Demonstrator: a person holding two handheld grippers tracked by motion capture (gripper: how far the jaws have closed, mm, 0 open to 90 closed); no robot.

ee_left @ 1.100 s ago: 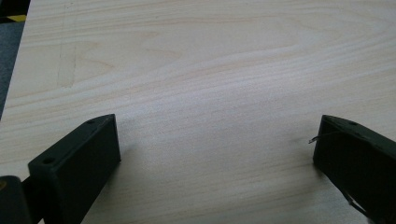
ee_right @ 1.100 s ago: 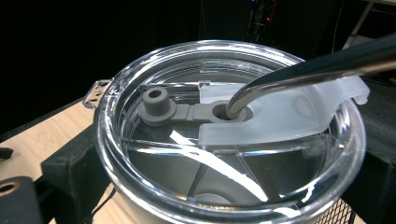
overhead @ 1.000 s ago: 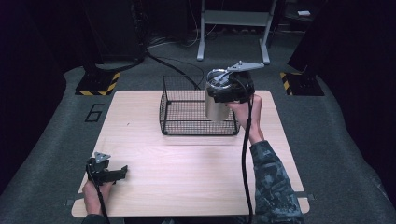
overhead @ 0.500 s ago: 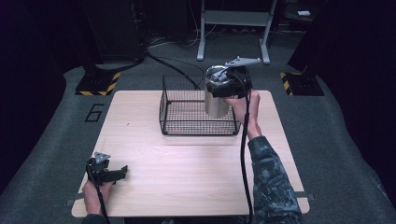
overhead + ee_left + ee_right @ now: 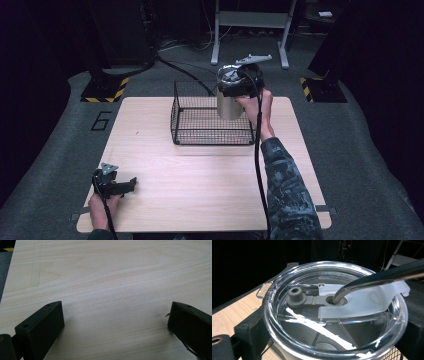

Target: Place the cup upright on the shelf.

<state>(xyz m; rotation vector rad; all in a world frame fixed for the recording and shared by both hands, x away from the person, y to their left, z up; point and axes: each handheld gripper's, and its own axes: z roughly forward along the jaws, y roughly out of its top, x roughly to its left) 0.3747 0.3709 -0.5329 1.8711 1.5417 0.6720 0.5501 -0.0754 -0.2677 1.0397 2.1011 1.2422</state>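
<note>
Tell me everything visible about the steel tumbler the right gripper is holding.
The tumbler is a brushed-metal cup, upright, held at the right end of the black wire basket; whether it is inside or touching the basket cannot be told. A clear plastic lid covers its mouth, with a grey rubber stopper and a frosted tab. A bent metal straw enters the lid's hole. The right gripper clamps it near the top, black jaws on either side.

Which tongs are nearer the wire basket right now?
Right. The right tongs hold a metal cup at the wire basket's right rear corner; the left tongs rest open at the table's near left corner, well away.
</note>
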